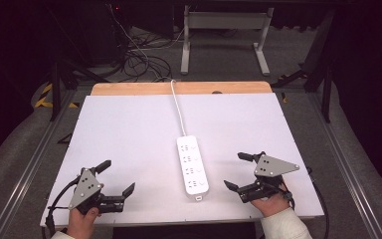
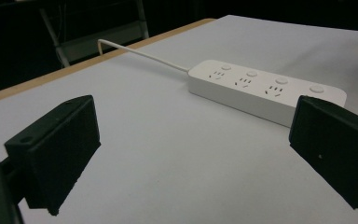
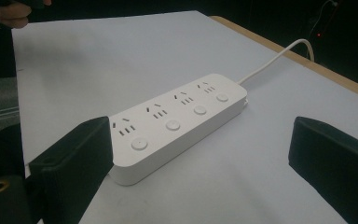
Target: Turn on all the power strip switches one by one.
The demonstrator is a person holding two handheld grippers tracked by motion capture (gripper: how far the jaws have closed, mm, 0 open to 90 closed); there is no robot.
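Observation:
A white power strip (image 1: 193,167) with several sockets and round buttons lies flat near the table's front middle. Its white cable (image 1: 177,107) runs off the far edge. My left gripper (image 1: 117,177) rests at the front left, open and empty, with its jaws pointed toward the strip. In the left gripper view the strip (image 2: 261,88) lies ahead to the right, beyond the wide gap of the gripper (image 2: 191,123). My right gripper (image 1: 235,170) sits open at the front right, close beside the strip. In the right gripper view the strip (image 3: 177,121) lies just past that gripper's left jaw, with the gripper (image 3: 200,140) holding nothing.
The white tabletop (image 1: 129,129) has a wooden strip (image 1: 129,88) along its far edge. Behind the table are tangled floor cables (image 1: 139,59) and a white table frame (image 1: 224,30). The hand holding the left gripper (image 3: 9,14) appears at the top left of the right gripper view.

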